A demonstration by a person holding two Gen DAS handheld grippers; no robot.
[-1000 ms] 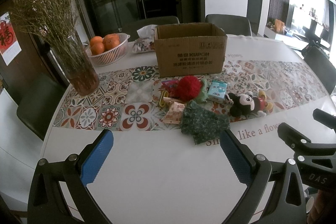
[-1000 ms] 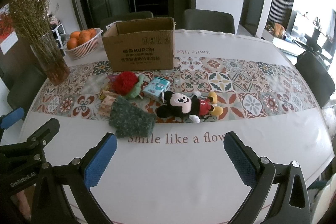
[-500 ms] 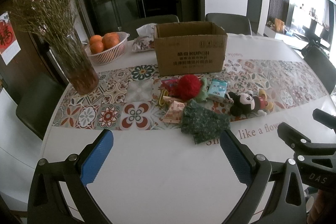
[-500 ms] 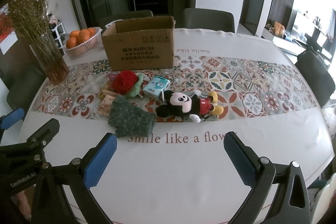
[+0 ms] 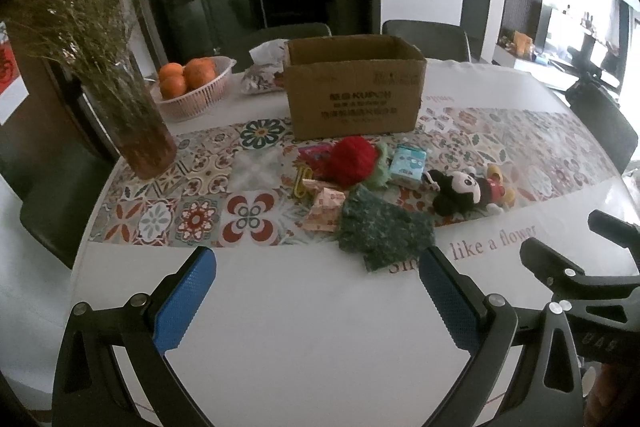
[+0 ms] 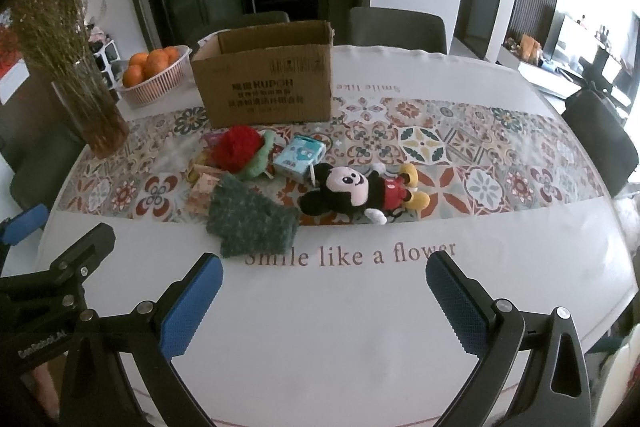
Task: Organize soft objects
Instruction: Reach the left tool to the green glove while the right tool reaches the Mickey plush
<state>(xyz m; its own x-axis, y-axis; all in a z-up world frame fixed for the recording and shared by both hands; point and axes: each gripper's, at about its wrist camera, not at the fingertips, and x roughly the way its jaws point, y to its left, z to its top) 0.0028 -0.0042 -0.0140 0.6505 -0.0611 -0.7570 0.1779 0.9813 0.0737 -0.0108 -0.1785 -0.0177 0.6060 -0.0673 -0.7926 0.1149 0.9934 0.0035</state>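
An open cardboard box [image 5: 354, 91] [image 6: 266, 83] stands on the patterned runner. In front of it lie a red fluffy ball [image 5: 354, 161] [image 6: 236, 147] on a light green soft piece [image 6: 262, 157], a blue tissue pack [image 5: 408, 165] [image 6: 300, 157], a mouse plush toy [image 5: 466, 191] [image 6: 360, 191], a dark green knitted cloth [image 5: 384, 231] [image 6: 252, 219] and pink paper packets [image 5: 326, 213]. My left gripper [image 5: 316, 297] hangs open over bare tabletop short of the cloth. My right gripper [image 6: 324, 301] is open too, nearer than the plush.
A glass vase of dried flowers [image 5: 124, 107] [image 6: 86, 95] stands at the left. A basket of oranges [image 5: 192, 87] [image 6: 154, 75] and a patterned pouch [image 5: 262, 81] sit behind. Dark chairs [image 6: 396, 27] ring the round white table [image 5: 320, 327].
Both views have crept slightly closer to the objects. Nothing on the table has moved, and both grippers stay open.
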